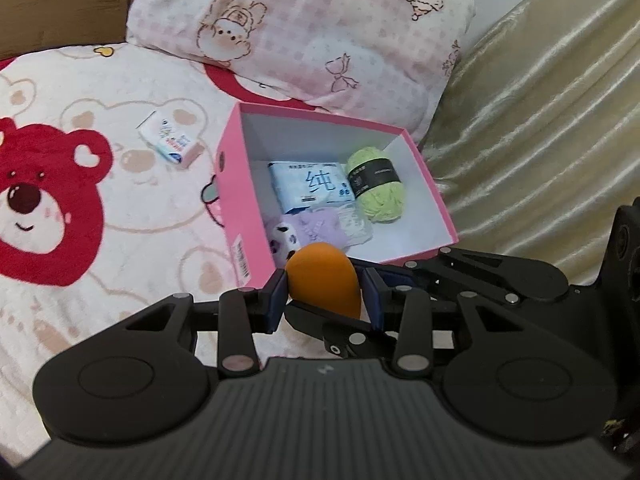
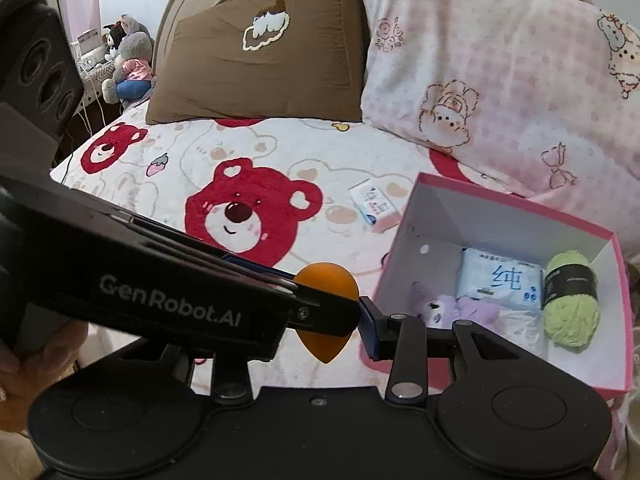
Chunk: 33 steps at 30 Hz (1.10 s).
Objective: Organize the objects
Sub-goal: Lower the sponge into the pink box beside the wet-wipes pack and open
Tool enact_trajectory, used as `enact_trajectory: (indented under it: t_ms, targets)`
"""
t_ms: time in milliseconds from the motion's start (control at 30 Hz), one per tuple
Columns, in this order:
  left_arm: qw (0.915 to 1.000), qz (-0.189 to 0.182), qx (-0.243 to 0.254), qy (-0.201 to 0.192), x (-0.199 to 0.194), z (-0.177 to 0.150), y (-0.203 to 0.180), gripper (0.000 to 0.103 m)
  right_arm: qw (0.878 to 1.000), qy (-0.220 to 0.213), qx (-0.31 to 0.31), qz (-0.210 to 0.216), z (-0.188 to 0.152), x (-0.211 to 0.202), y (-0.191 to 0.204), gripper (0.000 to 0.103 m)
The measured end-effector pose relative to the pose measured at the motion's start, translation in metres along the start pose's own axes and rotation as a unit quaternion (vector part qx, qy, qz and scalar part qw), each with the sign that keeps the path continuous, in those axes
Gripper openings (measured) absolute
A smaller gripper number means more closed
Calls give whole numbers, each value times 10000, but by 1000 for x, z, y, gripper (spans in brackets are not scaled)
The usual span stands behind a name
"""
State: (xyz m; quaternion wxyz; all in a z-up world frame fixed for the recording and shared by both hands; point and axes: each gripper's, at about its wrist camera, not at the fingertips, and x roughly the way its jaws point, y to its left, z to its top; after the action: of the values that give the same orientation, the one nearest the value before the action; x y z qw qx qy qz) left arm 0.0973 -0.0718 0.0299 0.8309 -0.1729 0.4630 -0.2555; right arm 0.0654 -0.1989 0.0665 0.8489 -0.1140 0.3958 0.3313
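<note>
Going left to right across the left wrist view: at about 10 o'clock a small white wipes pack (image 1: pixel 170 140) lies alone on the bear blanket (image 1: pixel 60 208), well apart from the pink box (image 1: pixel 236 184). So that one's not put away yet.

Middle of frame, the box already holds a blue tissue pack (image 1: pixel 310 186), a green yarn ball (image 1: pixel 376 184), a purple plush (image 1: pixel 316 230) and something pale and crinkly I can't make out.

Down at 6 o'clock, the left gripper (image 1: pixel 326 294) is clamped on an orange teardrop sponge (image 1: pixel 322 284), which sits just short of the box's near corner.

The right gripper (image 2: pixel 326 312) is right alongside; the left tool covers one of its fingers, so I can't tell if it's open or pinching the sponge too.

I'd say mostly done: sponge goes in, then the wipes.
</note>
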Motion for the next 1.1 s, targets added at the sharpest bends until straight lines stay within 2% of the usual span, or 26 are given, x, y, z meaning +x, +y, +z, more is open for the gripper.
enact_trajectory:
  t_ms: [233, 400, 467, 700, 867, 933, 1100]
  targets:
    - [9999, -80, -130, -46, 10, 13, -11, 37, 9995, -254, 200, -30, 2, -9, -22, 45]
    - [9998, -177, 41, -117, 26, 24, -19, 37, 9960, -508, 719, 126, -3, -9, -50, 45]
    - [9996, -258, -45, -87, 36, 28, -16, 37, 9942, -619, 866, 154, -6, -7, -61, 45]
    - [9988, -446, -182, 91, 73, 47, -20, 37, 9932, -517, 1021, 193, -5, 0, -94, 45]
    - [9980, -617, -115, 89, 106, 62, -24, 39, 9926, -502, 1102, -31, -1, 8, -121, 45]
    - [9972, -713, -171, 146, 119, 68, -22, 39, 9913, -375, 1263, 28, 2, 17, -136, 45]
    - [9966, -710, -340, 228, 145, 82, -21, 39, 9922, -239, 1225, -7, 9, 32, -158, 44]
